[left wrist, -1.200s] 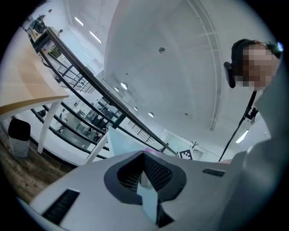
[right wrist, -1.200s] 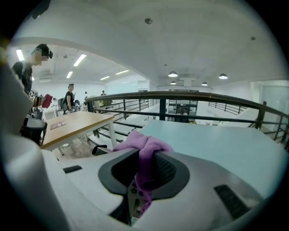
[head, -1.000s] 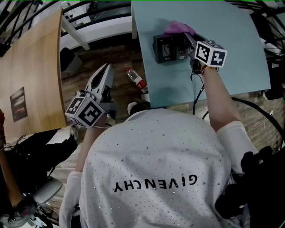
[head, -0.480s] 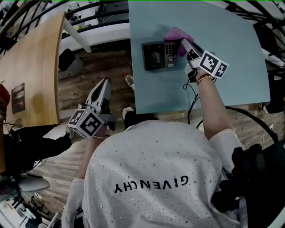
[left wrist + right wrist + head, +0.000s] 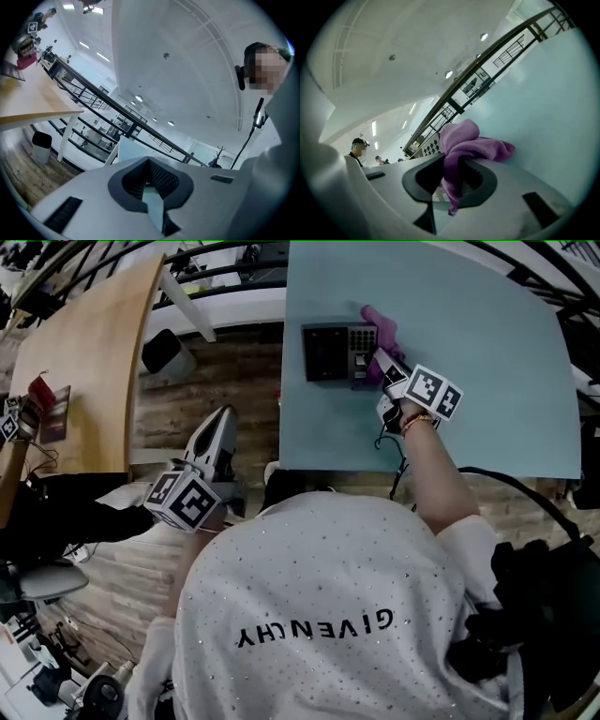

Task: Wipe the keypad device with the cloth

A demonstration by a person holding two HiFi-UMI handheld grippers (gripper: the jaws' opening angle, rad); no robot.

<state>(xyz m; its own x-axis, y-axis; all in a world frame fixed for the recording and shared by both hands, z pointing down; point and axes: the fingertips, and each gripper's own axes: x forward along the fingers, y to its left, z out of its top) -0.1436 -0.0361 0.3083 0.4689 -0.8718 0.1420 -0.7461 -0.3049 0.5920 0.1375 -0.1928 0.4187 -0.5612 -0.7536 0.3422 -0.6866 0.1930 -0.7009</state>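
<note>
Head view is showing the keypad device [image 5: 337, 351] lying in the upper middle of the frame, near the left edge of the light blue table [image 5: 487, 362]. The right gripper [image 5: 379, 360] is reaching to the device's right end. Its jaws are clamping the purple cloth [image 5: 382, 326], which is touching the key side of the device.

Right gripper view is confirming this. The cloth [image 5: 465, 140] is pinched between the two jaws and is bulging out past the tips, so soft fabric and not hard plastic is meeting the keypad device [image 5: 425, 149]. I am judging that the gripper is held low and slanted for this reason, to press the wad on the surface while sliding it.

The left gripper [image 5: 221, 420] is hanging at the left centre of the frame, over the wooden floor [image 5: 216, 371] and well apart from the table. In its own view the jaws are closed together with nothing between them. It seems to be waiting aside because the wiping needs one hand only. The screen part is probably not yet wiped.
</note>
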